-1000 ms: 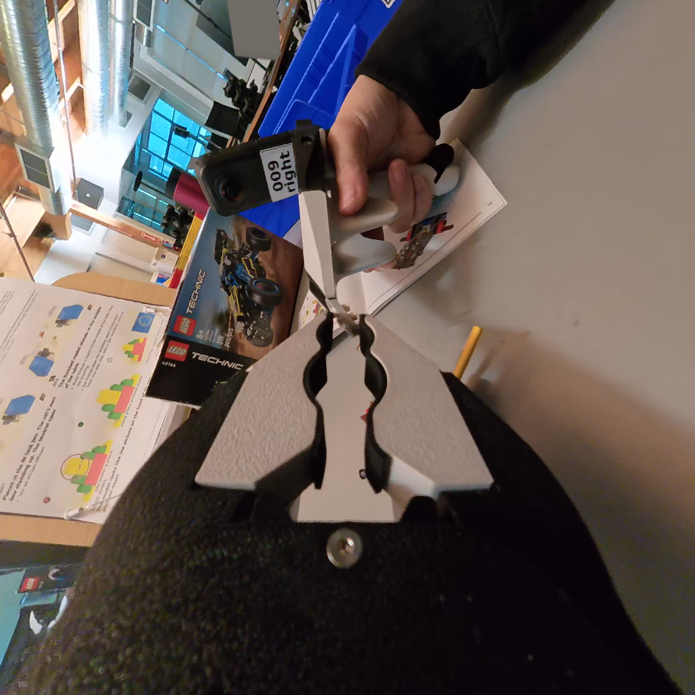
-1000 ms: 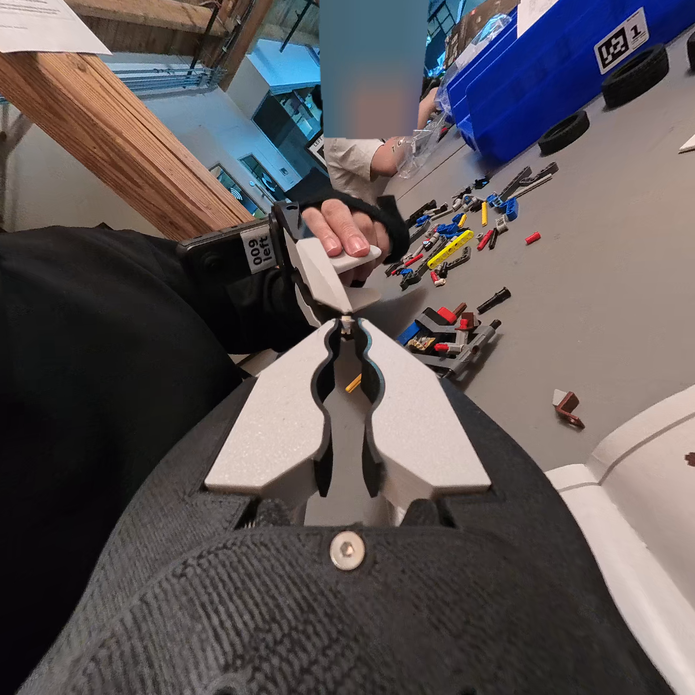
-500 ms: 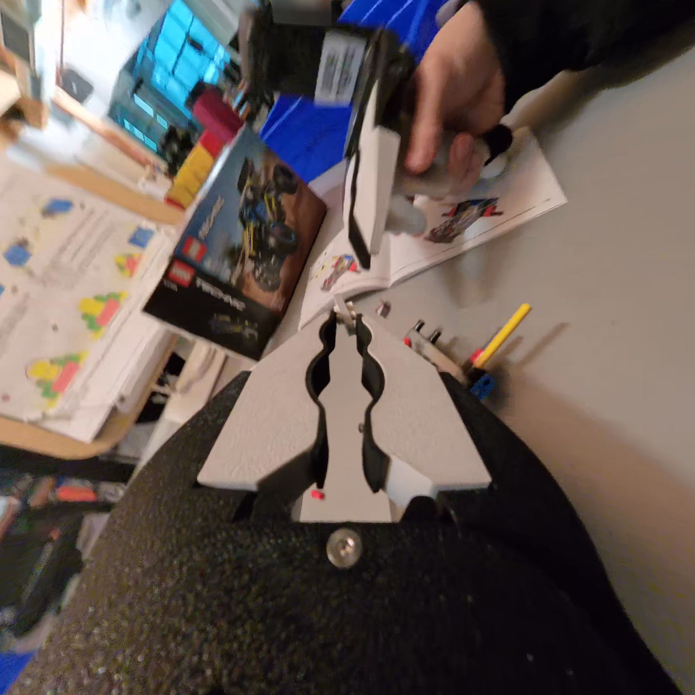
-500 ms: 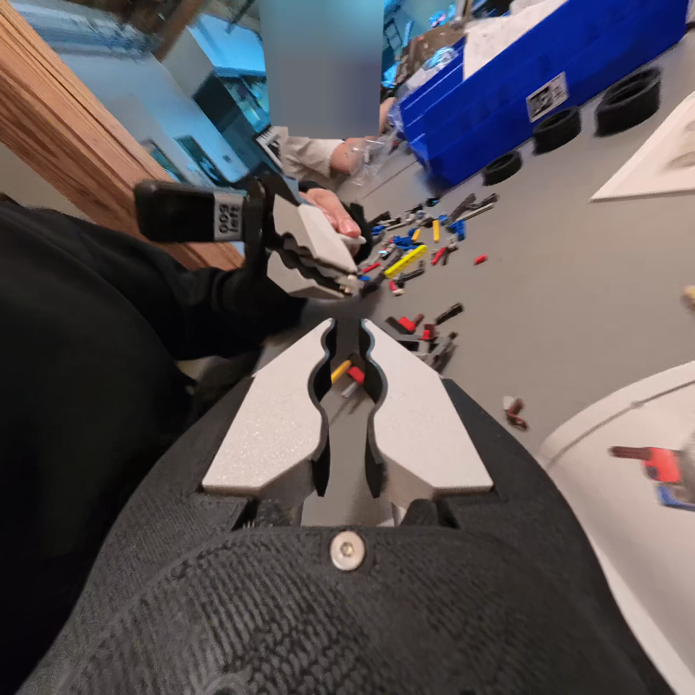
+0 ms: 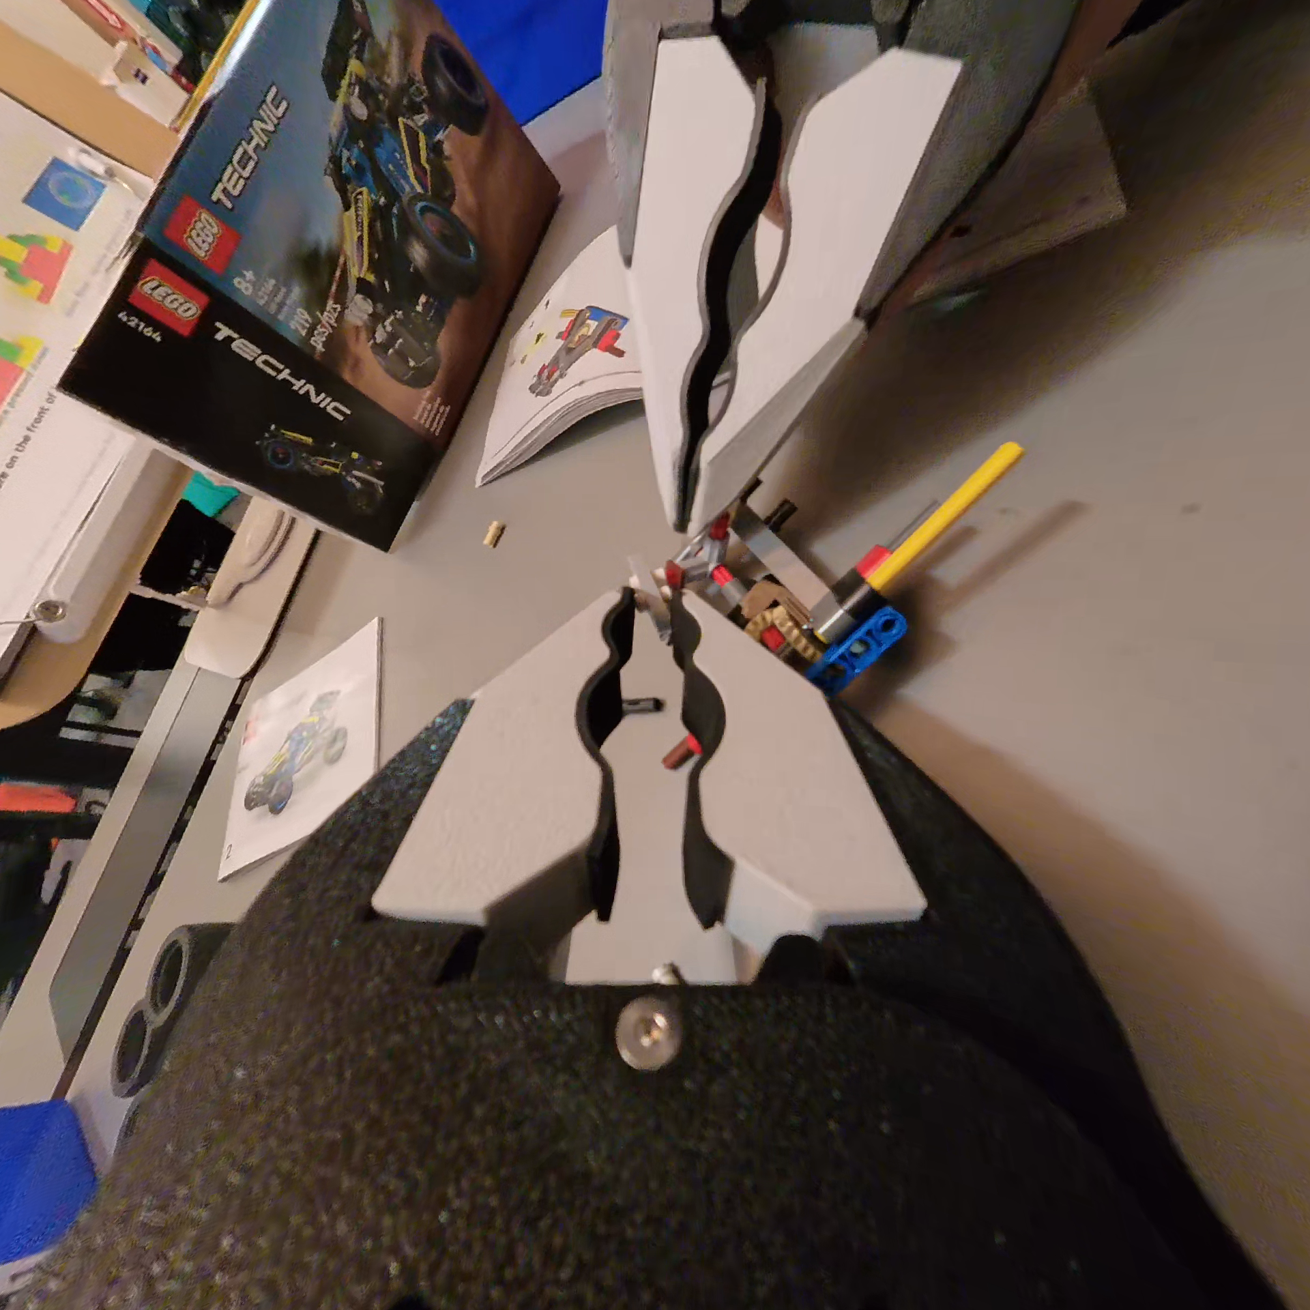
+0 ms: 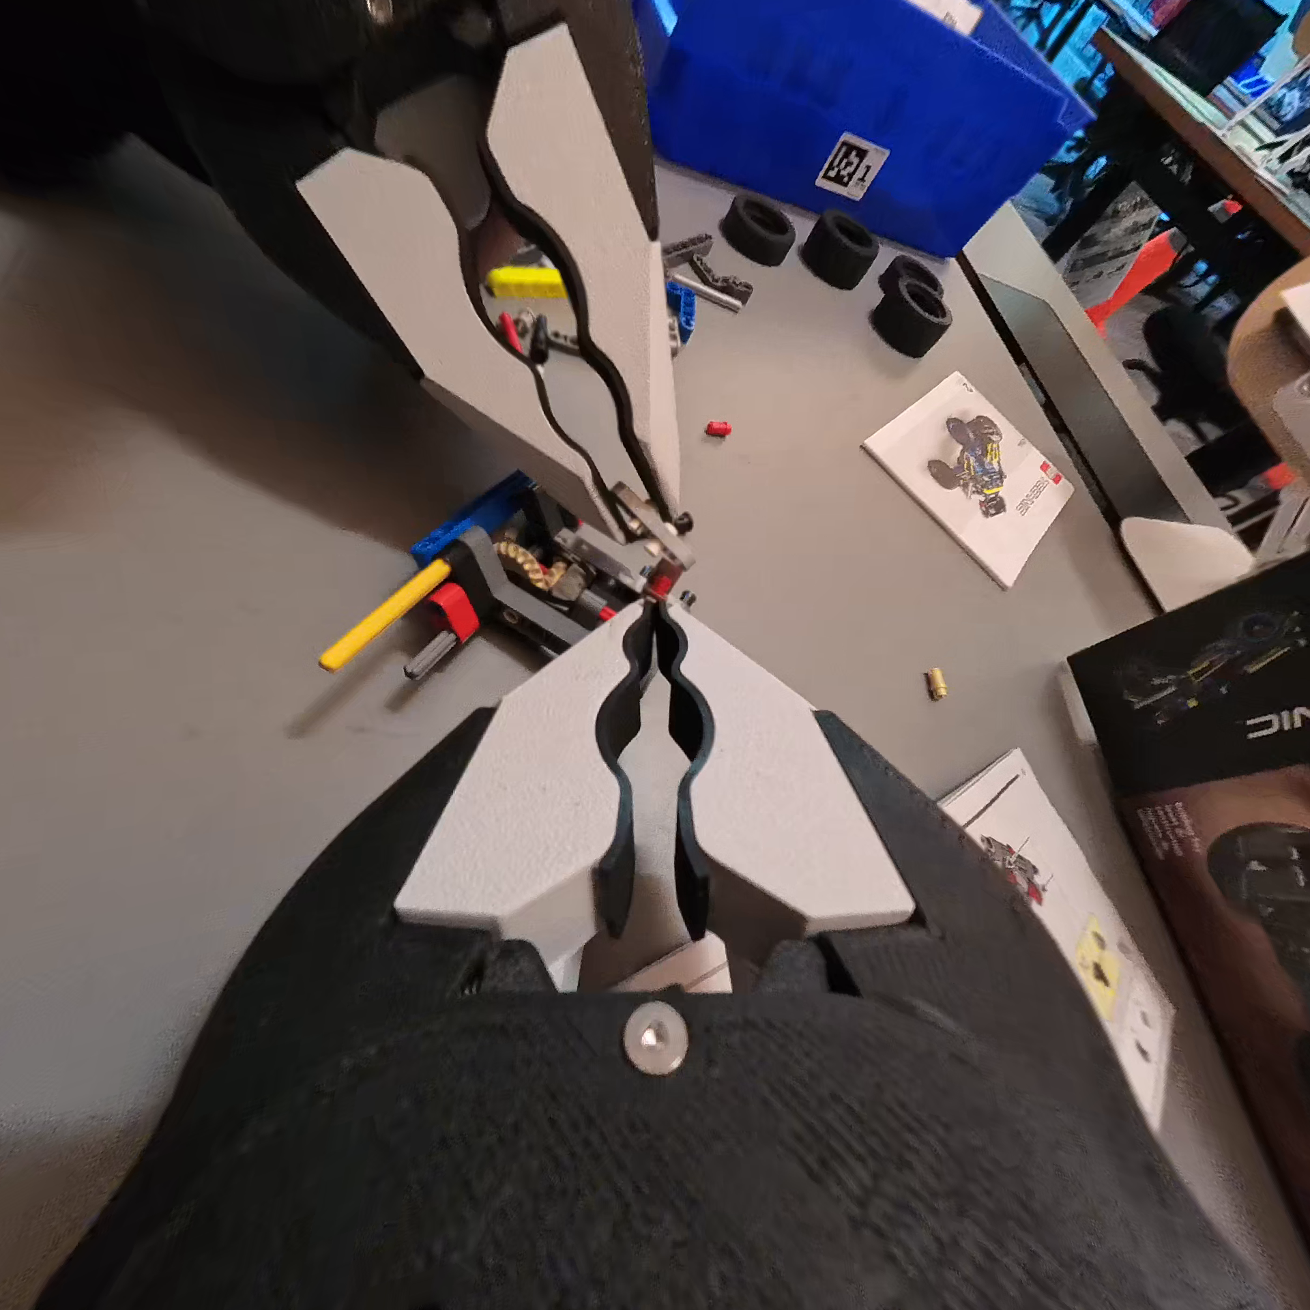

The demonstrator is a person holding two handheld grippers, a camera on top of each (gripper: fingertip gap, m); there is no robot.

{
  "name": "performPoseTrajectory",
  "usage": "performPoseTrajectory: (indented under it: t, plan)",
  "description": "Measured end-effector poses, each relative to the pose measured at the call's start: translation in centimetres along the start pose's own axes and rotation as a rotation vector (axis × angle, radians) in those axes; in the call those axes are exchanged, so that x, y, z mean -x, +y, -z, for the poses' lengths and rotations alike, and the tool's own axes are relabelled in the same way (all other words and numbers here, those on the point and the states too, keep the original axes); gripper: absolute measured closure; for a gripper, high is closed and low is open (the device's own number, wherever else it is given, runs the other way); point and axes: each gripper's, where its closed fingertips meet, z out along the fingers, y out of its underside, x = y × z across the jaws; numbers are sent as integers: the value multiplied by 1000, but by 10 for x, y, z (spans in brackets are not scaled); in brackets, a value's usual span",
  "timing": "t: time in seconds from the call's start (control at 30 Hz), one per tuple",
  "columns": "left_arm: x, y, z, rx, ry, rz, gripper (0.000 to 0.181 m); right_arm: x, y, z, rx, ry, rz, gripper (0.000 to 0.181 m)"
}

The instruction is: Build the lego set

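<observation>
On grey table (image 6: 815, 638), both grippers (fingers clenched) gripping half-built chassis (image 6: 539, 567), left gripper (image 6: 648, 514), right gripper (image 6: 656, 609).

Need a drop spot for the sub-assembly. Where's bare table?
Free: grey table left of the yellow axle; also between the tan pin and closed booklet. Crowded: the assembly at both grippers' tips, and loose parts by the tyres.

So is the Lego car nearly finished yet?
Not nearly. Done so far: one small chassis section with a tan gear and yellow axle fitted. In hand: the left gripper grips its grey end piece while the right gripper closes in on it. Left: four tyres and many loose parts lie unused on the table.
</observation>
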Motion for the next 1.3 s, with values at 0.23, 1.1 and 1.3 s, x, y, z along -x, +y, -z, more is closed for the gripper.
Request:
performPoseTrajectory:
  t: [0.23,1.1,1.3]
  plan:
    - [-5,7,-5,49,12,2,173,8,7,-8,63,2,90,181]
    - [-3,-1,-5,55,-36,-147,173,2,10,9,31,-11,96,175]
    - [-5,-1,-5,54,-33,-151,173,7,9,1,27,-35,122,178]
